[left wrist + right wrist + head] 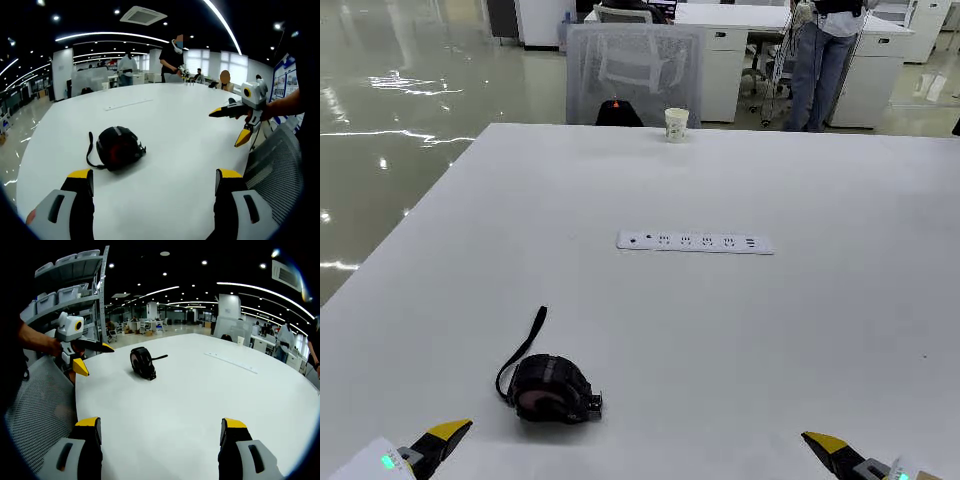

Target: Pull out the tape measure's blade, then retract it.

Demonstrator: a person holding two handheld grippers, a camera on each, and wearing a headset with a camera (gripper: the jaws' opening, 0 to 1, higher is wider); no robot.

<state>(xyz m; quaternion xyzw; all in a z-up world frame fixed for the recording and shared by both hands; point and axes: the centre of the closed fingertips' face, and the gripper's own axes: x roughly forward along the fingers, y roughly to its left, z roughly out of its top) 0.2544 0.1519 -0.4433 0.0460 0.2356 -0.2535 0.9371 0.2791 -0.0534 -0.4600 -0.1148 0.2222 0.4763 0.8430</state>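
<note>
A black, rounded tape measure [552, 389] with a reddish side face and a black strap lies on the white tabletop [770, 340] near its front edge, blade drawn in. The left gripper [154, 175] has its yellow-tipped jaws spread wide and empty, just short of the tape measure. The right gripper [160, 422] is likewise wide open, holding nothing (well apart, off to the right). A white power strip [695, 242] lies farther back.

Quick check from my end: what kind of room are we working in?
Probably an open-plan office or lab: a big white table with a power strip, a mesh office chair, and shelves of bins.
</note>
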